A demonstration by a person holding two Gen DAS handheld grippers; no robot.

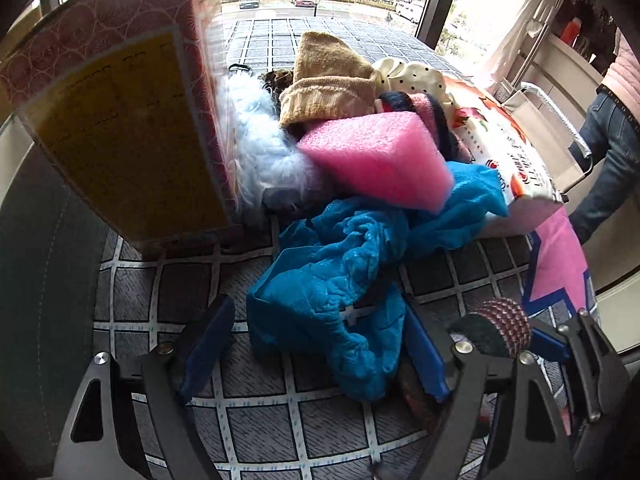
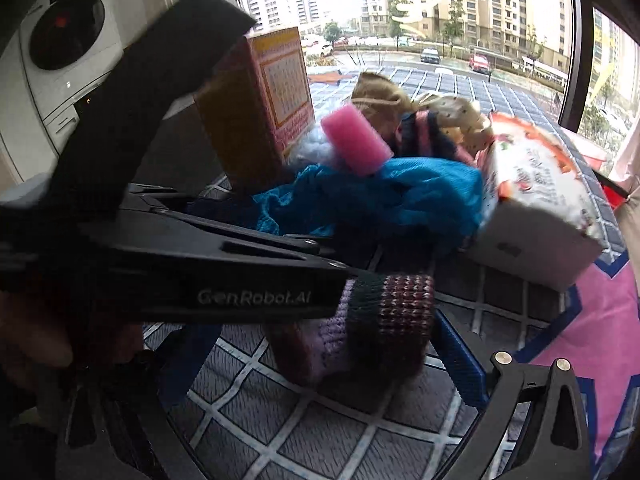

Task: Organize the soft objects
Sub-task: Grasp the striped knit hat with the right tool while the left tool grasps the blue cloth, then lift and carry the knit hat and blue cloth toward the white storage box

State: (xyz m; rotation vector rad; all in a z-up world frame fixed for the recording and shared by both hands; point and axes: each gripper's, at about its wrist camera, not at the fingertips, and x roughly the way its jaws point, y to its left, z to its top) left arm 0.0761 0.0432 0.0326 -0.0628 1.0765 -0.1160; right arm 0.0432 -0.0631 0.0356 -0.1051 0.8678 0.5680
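Note:
A pile of soft things lies on the checked cloth (image 1: 256, 412): a blue cloth (image 1: 340, 276), a pink foam block (image 1: 376, 156), a tan knit hat (image 1: 328, 80), pale blue fluff (image 1: 260, 144), a dotted cream fabric (image 1: 416, 76). My left gripper (image 1: 316, 348) is open, its blue pads either side of the blue cloth's near end. My right gripper (image 2: 320, 360) holds a striped knit sock (image 2: 380, 328) between its blue pads; the sock also shows in the left wrist view (image 1: 500, 328). The left gripper's body (image 2: 180, 272) crosses the right wrist view.
A red and yellow box (image 1: 120, 120) stands left of the pile. A white printed pack (image 1: 516, 152) lies to its right, also in the right wrist view (image 2: 536, 200). A pink and blue mat (image 2: 592, 340) covers the right side. A person (image 1: 612, 120) stands far right. Windows run behind.

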